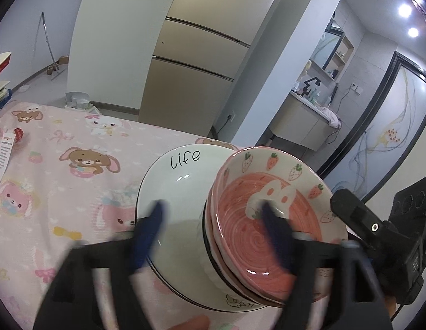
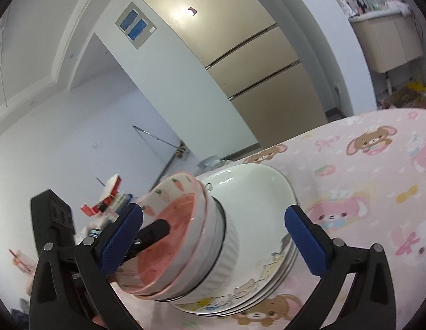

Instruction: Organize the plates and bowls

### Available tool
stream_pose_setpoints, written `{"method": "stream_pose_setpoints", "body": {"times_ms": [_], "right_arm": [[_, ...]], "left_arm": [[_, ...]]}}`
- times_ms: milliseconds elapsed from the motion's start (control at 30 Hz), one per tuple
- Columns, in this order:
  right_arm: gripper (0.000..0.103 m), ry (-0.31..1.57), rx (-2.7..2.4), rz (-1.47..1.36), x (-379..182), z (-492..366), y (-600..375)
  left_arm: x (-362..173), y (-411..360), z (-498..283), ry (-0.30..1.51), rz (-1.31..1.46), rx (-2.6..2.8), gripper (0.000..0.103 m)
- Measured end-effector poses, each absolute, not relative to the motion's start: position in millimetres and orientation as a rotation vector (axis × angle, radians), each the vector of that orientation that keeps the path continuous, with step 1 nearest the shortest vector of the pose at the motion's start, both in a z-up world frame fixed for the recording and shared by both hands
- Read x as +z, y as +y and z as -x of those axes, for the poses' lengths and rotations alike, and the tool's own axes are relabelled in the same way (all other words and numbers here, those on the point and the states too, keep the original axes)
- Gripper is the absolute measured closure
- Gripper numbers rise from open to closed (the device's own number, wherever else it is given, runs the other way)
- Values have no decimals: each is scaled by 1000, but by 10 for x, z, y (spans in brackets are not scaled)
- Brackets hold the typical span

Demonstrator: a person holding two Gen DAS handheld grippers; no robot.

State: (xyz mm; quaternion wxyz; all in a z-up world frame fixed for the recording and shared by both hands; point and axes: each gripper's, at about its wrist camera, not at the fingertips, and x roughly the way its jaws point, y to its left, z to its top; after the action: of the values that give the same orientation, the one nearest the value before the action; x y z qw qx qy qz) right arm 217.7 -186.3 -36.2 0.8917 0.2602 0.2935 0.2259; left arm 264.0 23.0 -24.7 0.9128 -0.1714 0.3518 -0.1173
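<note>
I judge the sorting close to done: the pink strawberry bowls (image 1: 270, 228) sit nested on a white ribbed bowl (image 2: 213, 258), and that bowl stands on a pile of white plates (image 1: 171, 192) on the worktop (image 1: 61, 178), under its pink bunny cloth.

My left gripper (image 1: 213, 231) hangs over the pile, spread wide and holding nothing; one blue fingertip (image 1: 155, 214) shows over the plate marked "life", the other over the pink bowl. My right gripper (image 2: 213, 236) is likewise wide apart and empty, its fingers straddling the stack without clear contact.

The next move, as I read it, calls for squaring the leaning bowls or drawing both grippers clear without nudging them; the tower looks top-heavy.

How many plates lie in the pile I cannot count surely, nor how many pink bowls are nested. My left fingers are smeared by motion, and the near rim of the plates is covered by the gripper body.
</note>
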Motion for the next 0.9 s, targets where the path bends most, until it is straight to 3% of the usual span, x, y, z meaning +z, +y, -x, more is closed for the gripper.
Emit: {"method": "stream_pose_setpoints", "body": {"times_ms": [167,200,900], "right_arm": [[0,600,429,-496,-326,-2160,-1849],[0,592,418,-489,-311,-2150,-1854],[0,312,257,-47,671,-1503,-1650]], "left_arm": [[-162,198,-2570,669,322,-241,7],[-144,178,-2557,658,307,-232,0],[774,17,-1912,341,101,-112,0]]}}
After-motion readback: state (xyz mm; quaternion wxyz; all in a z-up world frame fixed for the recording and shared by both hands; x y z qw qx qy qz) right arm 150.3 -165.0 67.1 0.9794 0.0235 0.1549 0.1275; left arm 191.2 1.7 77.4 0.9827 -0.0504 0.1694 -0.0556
